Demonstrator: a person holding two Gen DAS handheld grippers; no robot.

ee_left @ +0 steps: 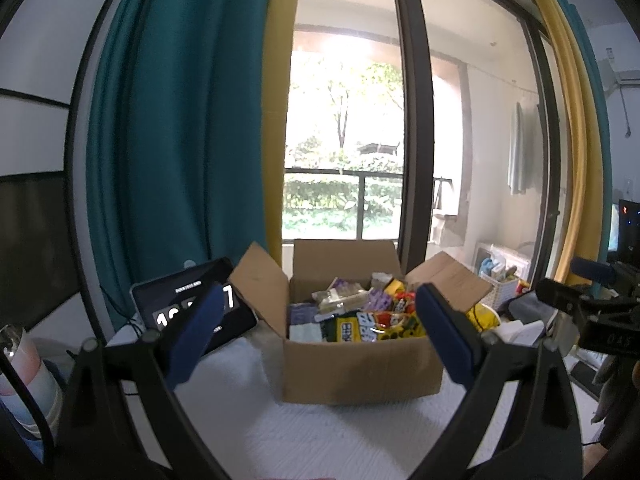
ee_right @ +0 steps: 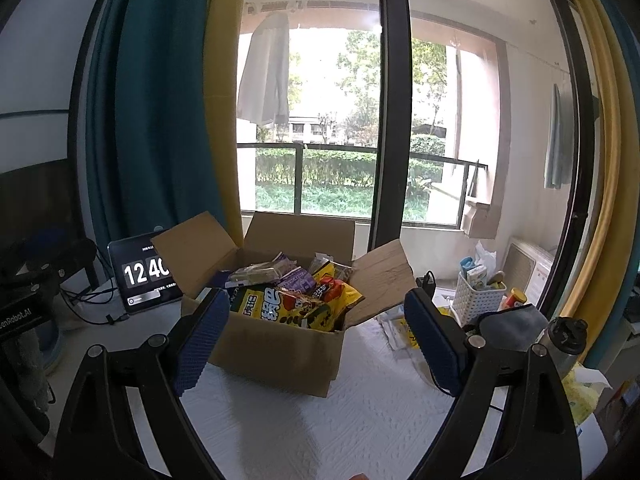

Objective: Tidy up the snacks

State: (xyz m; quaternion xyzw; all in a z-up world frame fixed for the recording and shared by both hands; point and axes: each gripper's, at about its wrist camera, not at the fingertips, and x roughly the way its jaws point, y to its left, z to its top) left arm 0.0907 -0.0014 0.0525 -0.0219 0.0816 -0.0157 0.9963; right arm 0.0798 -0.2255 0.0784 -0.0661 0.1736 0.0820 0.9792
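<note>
So the biggest thing here is the white textured table cover point(ee_right: 320, 420), and sitting in the middle of it is an open cardboard box point(ee_left: 360, 368) with all four flaps folded out. It's stuffed with snacks: a big yellow and green bag point(ee_right: 288, 312) lies on top at the front, a red packet point(ee_right: 330, 286) and a purple packet point(ee_right: 296, 280) behind it, and some clear-wrapped bars point(ee_right: 256, 274) toward the back. A tablet showing a clock point(ee_right: 144, 276) stands just left of the box, and a white basket point(ee_right: 478, 298) of odds and ends sits off to the right.

Both tongs hang in front of the box with nothing in them. The left gripper point(ee_left: 320, 340) is spread wide, and so is the right gripper point(ee_right: 316, 340).

My guess is these bags are light, crinkly and slippery, with air inside, so pinching a sealed top edge or corner beats squeezing the belly and crushing whatever's in there.
</note>
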